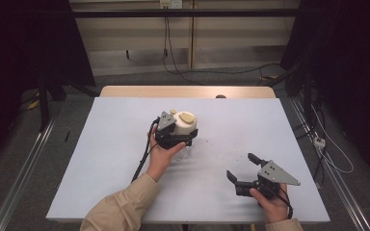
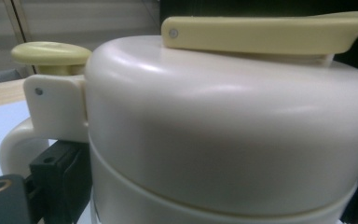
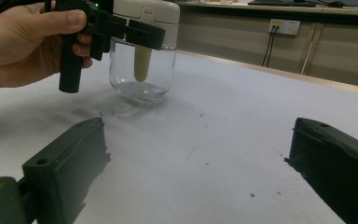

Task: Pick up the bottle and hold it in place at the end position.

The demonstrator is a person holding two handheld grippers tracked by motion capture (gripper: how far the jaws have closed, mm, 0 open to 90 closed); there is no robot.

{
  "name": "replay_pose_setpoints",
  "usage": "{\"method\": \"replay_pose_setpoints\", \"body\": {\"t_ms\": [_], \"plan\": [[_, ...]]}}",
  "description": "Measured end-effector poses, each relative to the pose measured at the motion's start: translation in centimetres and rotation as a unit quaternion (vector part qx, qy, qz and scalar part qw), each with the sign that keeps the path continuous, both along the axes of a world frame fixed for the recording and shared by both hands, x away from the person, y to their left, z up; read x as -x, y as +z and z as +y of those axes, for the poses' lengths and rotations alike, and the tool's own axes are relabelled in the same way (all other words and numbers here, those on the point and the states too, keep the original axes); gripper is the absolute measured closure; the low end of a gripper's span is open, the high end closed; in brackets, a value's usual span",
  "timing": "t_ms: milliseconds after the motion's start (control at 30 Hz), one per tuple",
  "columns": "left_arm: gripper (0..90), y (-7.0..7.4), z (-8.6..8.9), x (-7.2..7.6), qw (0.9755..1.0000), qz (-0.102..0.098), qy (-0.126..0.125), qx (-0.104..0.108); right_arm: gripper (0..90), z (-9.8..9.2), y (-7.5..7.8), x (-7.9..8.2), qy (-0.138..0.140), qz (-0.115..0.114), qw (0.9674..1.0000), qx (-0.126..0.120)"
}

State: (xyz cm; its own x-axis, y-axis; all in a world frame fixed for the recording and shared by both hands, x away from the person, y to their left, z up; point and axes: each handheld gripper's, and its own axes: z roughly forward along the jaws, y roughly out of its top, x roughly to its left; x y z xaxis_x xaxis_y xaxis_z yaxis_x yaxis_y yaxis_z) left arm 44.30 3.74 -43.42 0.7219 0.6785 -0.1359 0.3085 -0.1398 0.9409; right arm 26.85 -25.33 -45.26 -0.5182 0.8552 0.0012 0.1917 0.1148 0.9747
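Cream plastic is crowding our left gripper view, where the lid (image 2: 223, 130) of a glass dispenser jar (image 3: 142, 70) is sitting between our left gripper's (image 1: 174, 140) fingers (image 2: 56, 179), one black pad beside the handle (image 2: 16, 140) and the other at the far right edge. We are judging them to be pinching the lid's lower band rather than the glass below. The jar is standing upright near the middle of the worktop (image 1: 101, 144), its clear body touching the surface. Our right gripper (image 1: 245, 169) is waiting well apart, near the front right, fingers (image 3: 65, 172) spread wide and holding nothing. Risks from here: if we are lifting by the lid alone, the smooth rounded plastic could be slipping through the pads, or the lid could be parting from the glass and dropping it. A sideways pull could also be tipping the jar, since nothing is steadying its base.
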Motion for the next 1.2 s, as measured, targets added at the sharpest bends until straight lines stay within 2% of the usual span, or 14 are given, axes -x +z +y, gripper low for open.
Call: {"method": "replay_pose_setpoints", "body": {"t_ms": [133,400,633,1033,1200], "plan": [[6.2,0.1,-0.1,-0.1,1.0000,-0.002,-0.004,-0.001,3.4,0.0,0.0,0.0,0.000,0.000,1.0000,0.000],[6.2,-0.5,-0.5,-0.4,1.0000,0.008,0.003,0.003,3.4,-0.1,0.0,0.0,0.000,-0.001,1.0000,0.000],[6.3,-0.4,-1.0,-0.6,1.0000,0.002,0.002,0.007,3.4,-0.1,0.0,0.0,0.000,-0.001,1.0000,0.000],[6.3,-0.9,-1.4,-0.9,0.9999,0.006,0.009,0.010,3.4,0.0,0.0,0.0,0.001,-0.001,1.0000,-0.001],[6.2,-0.8,-1.6,-1.1,0.9999,0.005,0.009,0.004,3.4,-0.1,0.0,0.0,0.001,-0.001,1.0000,-0.001]]}}
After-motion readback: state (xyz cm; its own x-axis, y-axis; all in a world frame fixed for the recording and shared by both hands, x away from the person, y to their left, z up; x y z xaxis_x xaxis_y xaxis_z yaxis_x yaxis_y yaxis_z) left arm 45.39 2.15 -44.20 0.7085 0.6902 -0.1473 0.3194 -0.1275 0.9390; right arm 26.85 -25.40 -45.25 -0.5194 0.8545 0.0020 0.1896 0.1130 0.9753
